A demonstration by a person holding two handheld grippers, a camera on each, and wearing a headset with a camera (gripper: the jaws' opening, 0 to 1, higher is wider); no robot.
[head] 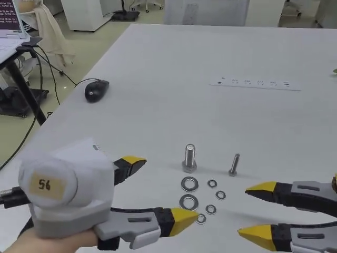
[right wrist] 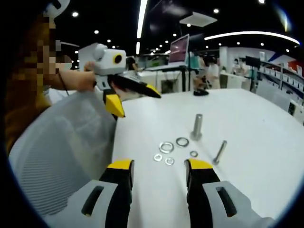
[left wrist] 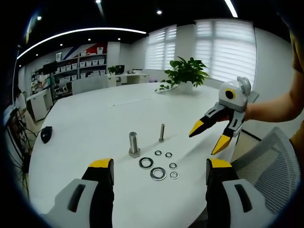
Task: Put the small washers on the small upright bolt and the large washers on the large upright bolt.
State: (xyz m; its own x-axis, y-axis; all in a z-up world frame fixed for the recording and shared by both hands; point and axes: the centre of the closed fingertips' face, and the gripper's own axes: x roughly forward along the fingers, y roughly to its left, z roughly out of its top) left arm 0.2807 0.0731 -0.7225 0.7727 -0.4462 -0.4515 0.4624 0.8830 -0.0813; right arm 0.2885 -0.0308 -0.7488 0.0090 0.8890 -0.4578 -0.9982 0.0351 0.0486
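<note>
Left gripper (head: 167, 190) and right gripper (head: 244, 211), both released and empty, flank thin washers (head: 188, 201) on the table (head: 158, 79), just nearer than the large bolt (head: 189, 157) and small bolt (head: 234, 164); a clumsy pinch could scatter them or topple a bolt.

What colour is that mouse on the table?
The mouse is black; the head view shows it best.
</note>
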